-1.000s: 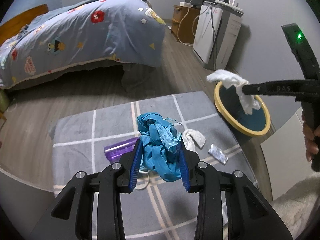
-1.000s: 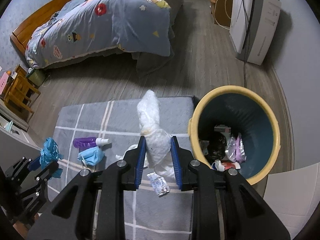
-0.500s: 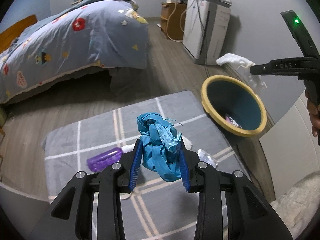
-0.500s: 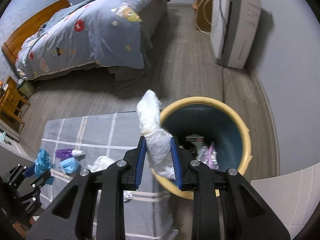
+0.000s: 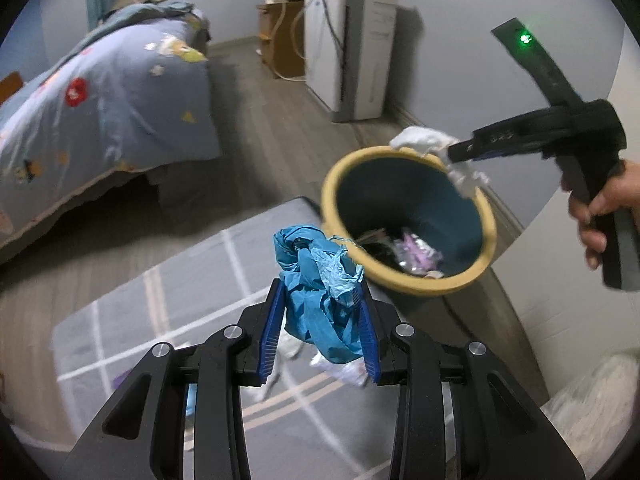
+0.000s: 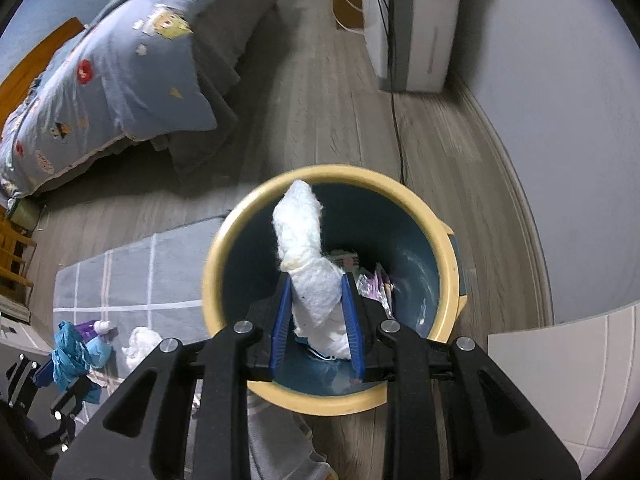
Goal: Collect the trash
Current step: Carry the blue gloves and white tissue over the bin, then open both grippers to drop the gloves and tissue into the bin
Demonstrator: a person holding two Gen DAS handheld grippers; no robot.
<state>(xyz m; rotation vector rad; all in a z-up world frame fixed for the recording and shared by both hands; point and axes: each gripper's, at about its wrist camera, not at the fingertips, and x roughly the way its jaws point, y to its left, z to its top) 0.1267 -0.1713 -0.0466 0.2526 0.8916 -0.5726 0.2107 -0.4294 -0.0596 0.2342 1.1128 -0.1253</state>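
Note:
My left gripper [image 5: 320,320] is shut on a crumpled blue glove wad [image 5: 316,280], held above the grey checked rug [image 5: 180,312] just short of the yellow-rimmed bin [image 5: 404,284]. My right gripper [image 6: 316,316] is shut on a white tissue wad [image 6: 308,264] and hangs straight over the bin [image 6: 224,248], whose teal inside holds several wrappers [image 6: 376,284]. In the left wrist view the right gripper [image 5: 456,152] with its tissue [image 5: 420,138] sits over the bin's far rim. In the right wrist view the left gripper [image 6: 60,368] with the blue wad [image 6: 70,354] shows at lower left.
On the rug lie a purple bottle [image 6: 94,326], a blue mask [image 6: 100,350] and a white tissue [image 6: 142,342]. A bed with a patterned blue duvet [image 5: 100,108] fills the left. A white appliance [image 5: 352,48] with a black cord [image 6: 396,120] stands by the wall. A hand [image 5: 600,208] grips the right tool.
Both grippers have swung right toward the bin with their loads. The right one went from above the rug to over the bin's mouth. The left one came close to the bin's near rim.

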